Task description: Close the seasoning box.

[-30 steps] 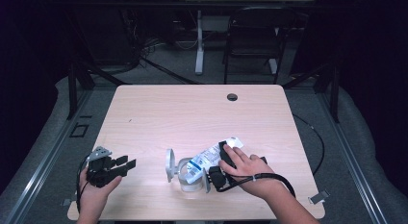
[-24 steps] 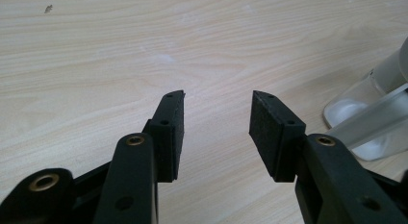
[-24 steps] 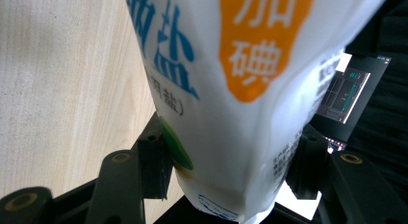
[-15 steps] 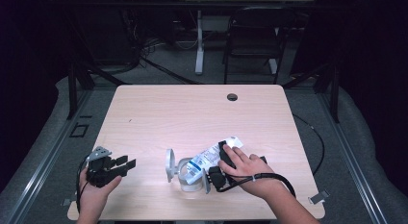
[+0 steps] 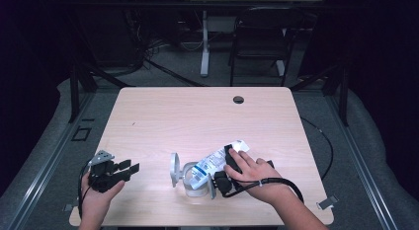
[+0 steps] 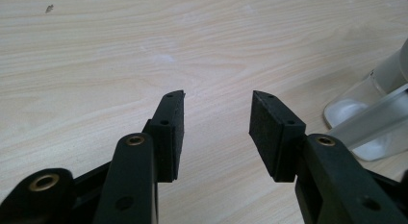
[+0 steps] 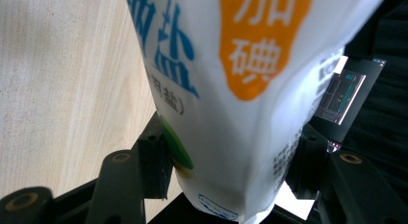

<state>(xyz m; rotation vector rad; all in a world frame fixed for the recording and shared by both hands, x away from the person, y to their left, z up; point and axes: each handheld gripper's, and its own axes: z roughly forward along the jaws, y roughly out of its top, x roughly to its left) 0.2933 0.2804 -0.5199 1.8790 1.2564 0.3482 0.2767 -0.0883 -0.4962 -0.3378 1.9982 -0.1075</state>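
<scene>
the right gripper [image 5: 221, 176] grasps a white salt bag [image 7: 231, 89] between its jaws, tilted over a clear jar [image 5: 190, 183] on the worktop [image 5: 197, 116], likely mid-pour, needing steady tipping next, while the left gripper [image 6: 216, 123] rests released.

Lab-style recording bay, dim surroundings.
A lone pale wooden table [image 5: 197, 116] with a cable grommet hole [image 5: 238, 99] is standing on grey flooring; metal rails [image 5: 44, 166] are running along its sides, loose cables [image 5: 148, 62] are trailing behind, and a black chair [image 5: 257, 47] is sitting in the dark backdrop.
</scene>
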